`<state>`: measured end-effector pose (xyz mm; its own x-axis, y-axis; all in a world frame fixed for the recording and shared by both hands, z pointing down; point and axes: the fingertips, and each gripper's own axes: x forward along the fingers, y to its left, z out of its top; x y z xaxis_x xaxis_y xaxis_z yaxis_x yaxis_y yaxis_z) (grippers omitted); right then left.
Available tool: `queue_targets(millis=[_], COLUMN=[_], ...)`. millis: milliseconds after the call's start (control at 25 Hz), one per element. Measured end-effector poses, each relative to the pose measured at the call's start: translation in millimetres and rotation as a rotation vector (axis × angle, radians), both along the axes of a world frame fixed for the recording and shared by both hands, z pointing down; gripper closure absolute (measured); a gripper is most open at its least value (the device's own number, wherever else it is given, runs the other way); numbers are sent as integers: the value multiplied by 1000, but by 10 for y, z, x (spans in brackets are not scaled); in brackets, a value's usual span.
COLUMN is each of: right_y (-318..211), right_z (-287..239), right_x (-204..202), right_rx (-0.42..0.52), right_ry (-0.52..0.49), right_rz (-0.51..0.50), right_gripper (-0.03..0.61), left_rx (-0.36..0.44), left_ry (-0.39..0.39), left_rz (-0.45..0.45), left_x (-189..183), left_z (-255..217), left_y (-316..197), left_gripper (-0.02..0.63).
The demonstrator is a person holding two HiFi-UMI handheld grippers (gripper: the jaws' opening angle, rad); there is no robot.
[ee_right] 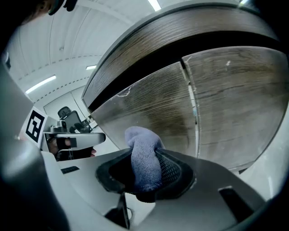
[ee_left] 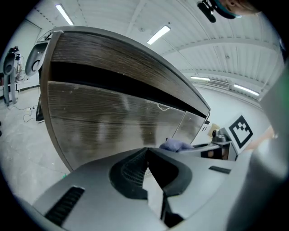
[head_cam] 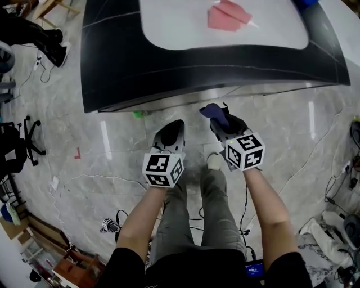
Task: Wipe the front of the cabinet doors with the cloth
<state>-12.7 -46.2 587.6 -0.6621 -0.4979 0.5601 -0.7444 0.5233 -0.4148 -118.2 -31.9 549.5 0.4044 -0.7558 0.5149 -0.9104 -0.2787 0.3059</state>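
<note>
The wood-grain cabinet doors [ee_right: 153, 108] run below a black counter [head_cam: 112, 56], with a gap between two doors [ee_right: 192, 103]. My right gripper [ee_right: 145, 155] is shut on a bunched blue cloth [ee_right: 142, 160], which sticks out past the jaws and is close to the doors without touching them. In the head view the cloth [head_cam: 214, 111] is just below the counter edge. My left gripper [head_cam: 171, 133] hangs beside it to the left, shut with nothing in it [ee_left: 147, 152], facing the left door [ee_left: 108, 122] from a short way off.
A pink cloth [head_cam: 228, 16] lies on the counter's white top [head_cam: 169, 22]. My legs and a shoe [head_cam: 214, 161] are under the grippers on the marble floor. A black chair [head_cam: 19, 140] and cables stand at the left, more cables at the right [head_cam: 337, 180].
</note>
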Motion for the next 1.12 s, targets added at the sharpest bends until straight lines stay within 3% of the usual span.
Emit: queue_targets(millis=[680,1120], right_y=[345,221], right_z=[268,383], right_x=[-1919,-2513], right_rx=[-49,-54], right_ry=[-23,-26], right_rz=[-234,-256], right_gripper=[456,454], left_rx=[-34,-61], left_ry=[-60,-68], left_rz=[-157,-227], left_x=[-1520,-2033], left_z=[332,535], left_y=[317,316], left_gripper=[604,604])
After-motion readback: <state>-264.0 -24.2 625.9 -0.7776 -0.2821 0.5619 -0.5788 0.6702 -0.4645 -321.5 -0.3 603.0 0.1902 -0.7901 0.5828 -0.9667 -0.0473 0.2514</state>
